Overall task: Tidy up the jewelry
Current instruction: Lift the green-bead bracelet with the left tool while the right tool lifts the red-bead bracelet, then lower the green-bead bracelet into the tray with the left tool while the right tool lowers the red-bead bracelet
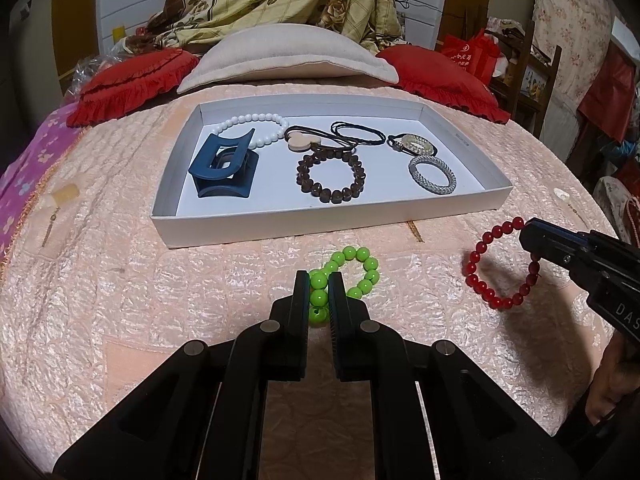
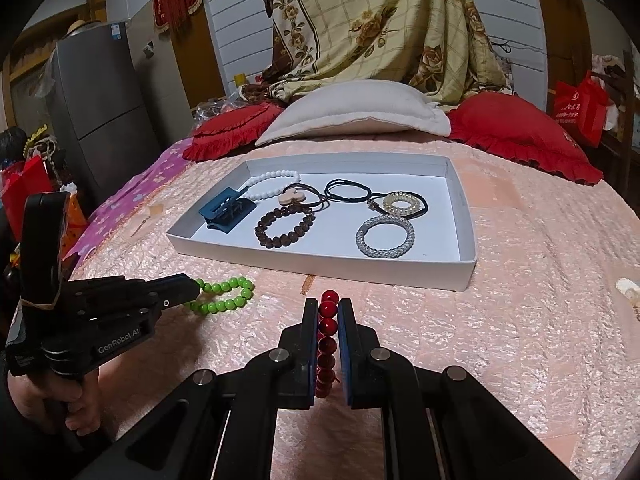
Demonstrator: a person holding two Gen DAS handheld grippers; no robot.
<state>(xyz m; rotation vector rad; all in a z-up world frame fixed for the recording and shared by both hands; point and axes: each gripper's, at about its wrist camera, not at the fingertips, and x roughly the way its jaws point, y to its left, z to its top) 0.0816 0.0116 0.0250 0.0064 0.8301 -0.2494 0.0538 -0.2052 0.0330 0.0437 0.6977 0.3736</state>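
Note:
My left gripper is shut on a green bead bracelet that lies on the pink bedspread in front of the white tray; it also shows in the right wrist view. My right gripper is shut on a red bead bracelet, seen hanging from it in the left wrist view. The tray holds a blue hair claw, a white bead bracelet, a brown bead bracelet, a clear ring bracelet, hair ties and a wooden pendant.
Red ruffled cushions and a beige pillow lie behind the tray. A small white object sits on the bedspread at the right. A purple flowered cloth lies along the bed's left edge.

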